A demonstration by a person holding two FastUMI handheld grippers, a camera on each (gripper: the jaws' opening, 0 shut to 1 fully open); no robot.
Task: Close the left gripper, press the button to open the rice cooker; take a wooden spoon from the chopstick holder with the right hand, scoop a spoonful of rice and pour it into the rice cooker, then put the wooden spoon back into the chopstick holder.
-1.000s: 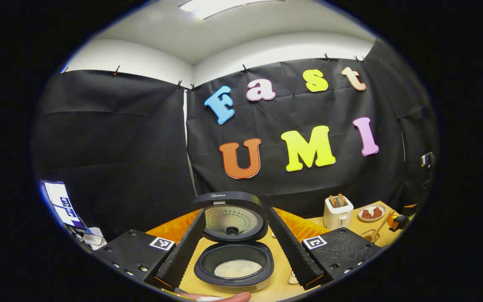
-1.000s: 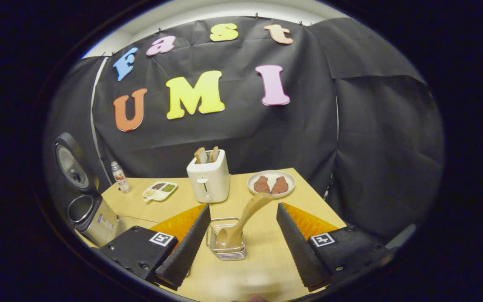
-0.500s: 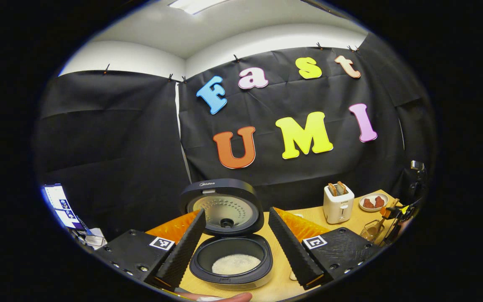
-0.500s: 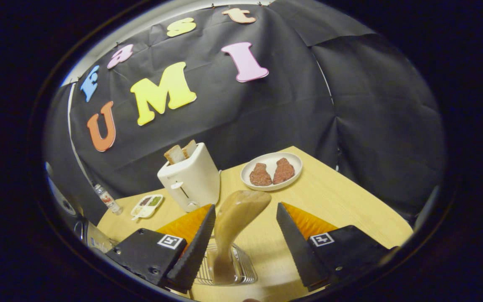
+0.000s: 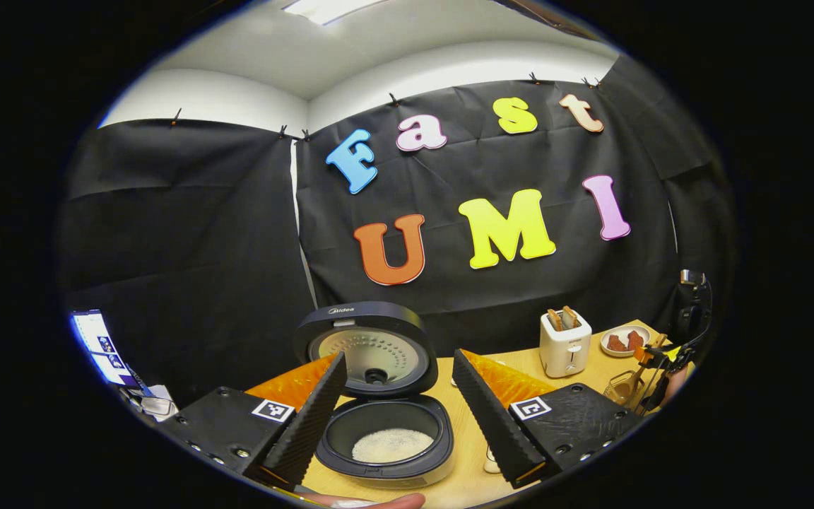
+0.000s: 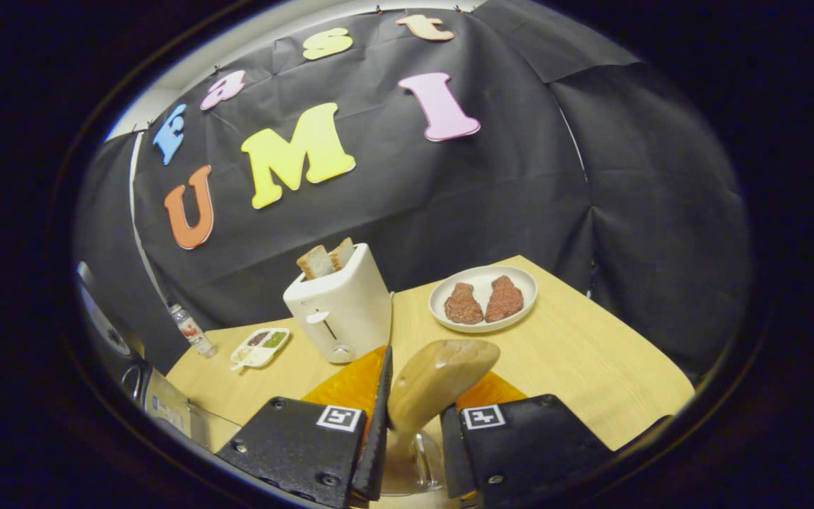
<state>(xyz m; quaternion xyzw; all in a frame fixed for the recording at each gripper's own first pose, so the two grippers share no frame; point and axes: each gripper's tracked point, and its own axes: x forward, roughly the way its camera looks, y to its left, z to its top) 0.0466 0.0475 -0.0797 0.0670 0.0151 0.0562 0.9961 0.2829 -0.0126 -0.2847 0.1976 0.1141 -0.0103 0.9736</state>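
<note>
The rice cooker (image 5: pixel 379 452) stands open, its lid (image 5: pixel 364 346) tipped up and white rice in the pot. My left gripper (image 5: pixel 396 417) hangs open in front of it, touching nothing. In the right gripper view, my right gripper (image 6: pixel 414 417) is shut on the wooden spoon (image 6: pixel 442 375), whose broad end sticks up between the fingers. The spoon's lower part stands in the wire chopstick holder (image 6: pixel 417 466) just below. In the left gripper view, the holder (image 5: pixel 619 387) and the right gripper (image 5: pixel 665 357) sit far right.
A white toaster (image 6: pixel 340 304) with bread slices stands behind the holder. A white plate (image 6: pixel 523 283) carries two pieces of meat. A small sauce tray (image 6: pixel 258 348) and a bottle (image 6: pixel 191 331) lie to the left. The table's edge (image 6: pixel 661 417) runs close on the right.
My right gripper has dropped over the wooden spoon and shut on it. The left gripper stays open and has drifted slightly in front of the cooker.
</note>
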